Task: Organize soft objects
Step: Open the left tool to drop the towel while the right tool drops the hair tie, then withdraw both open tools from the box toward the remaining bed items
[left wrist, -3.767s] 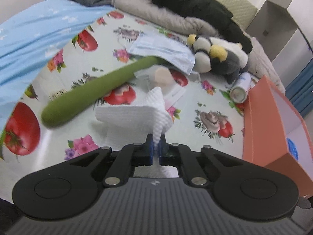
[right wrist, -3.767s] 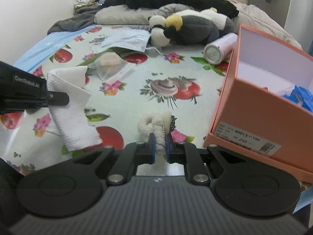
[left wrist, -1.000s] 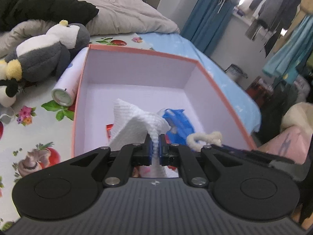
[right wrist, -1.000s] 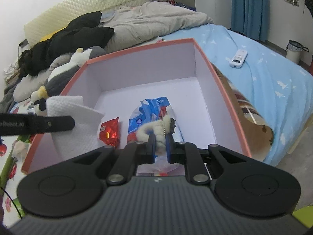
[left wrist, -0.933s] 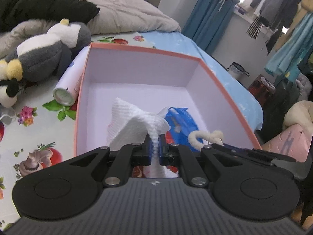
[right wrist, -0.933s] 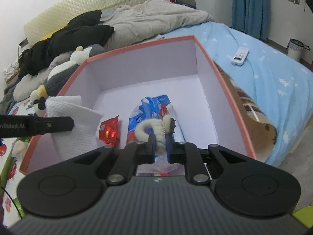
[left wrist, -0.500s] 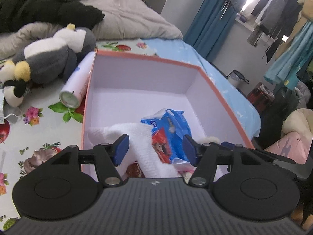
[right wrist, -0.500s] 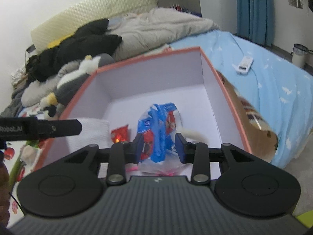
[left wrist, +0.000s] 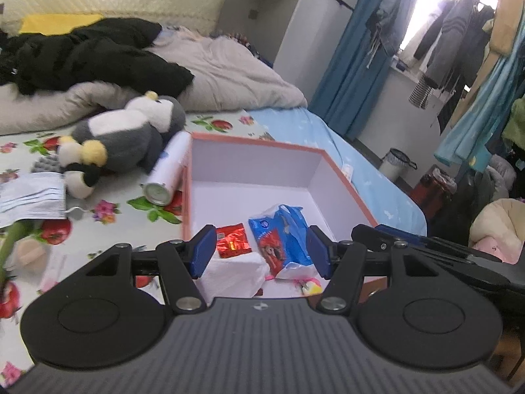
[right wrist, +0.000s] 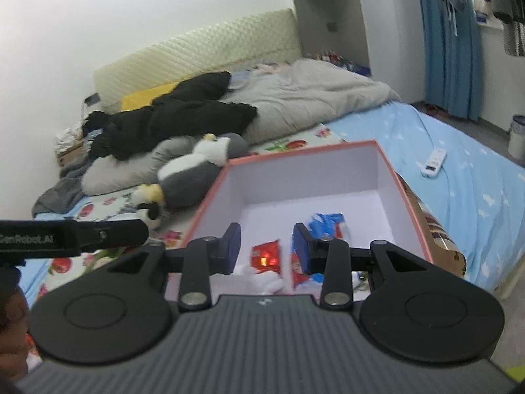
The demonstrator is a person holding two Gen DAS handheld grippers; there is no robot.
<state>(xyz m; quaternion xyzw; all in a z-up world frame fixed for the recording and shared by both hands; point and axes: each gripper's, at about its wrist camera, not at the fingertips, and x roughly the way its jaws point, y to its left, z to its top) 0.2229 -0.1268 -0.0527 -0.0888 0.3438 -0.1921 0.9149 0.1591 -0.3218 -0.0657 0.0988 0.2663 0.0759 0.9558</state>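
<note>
Both my grippers, left (left wrist: 259, 250) and right (right wrist: 266, 249), hang with jaws apart over the orange box (left wrist: 282, 146) (white towel (left wrist: 234, 277) at its near edge).

The white towel (left wrist: 234, 275) in the orange box (left wrist: 252, 139) is partly hidden behind the left hand-held gripper (left wrist: 259, 251), whose body also covers the box's near wall. A small pale thing (left wrist: 310, 287) beside the blue packet (left wrist: 282, 234) is too hidden to identify. The green plush stick (left wrist: 13, 238) is cut off by the left wrist view's edge. The right wrist view is blurred; print on the red packet (right wrist: 266, 256) cannot be read.
</note>
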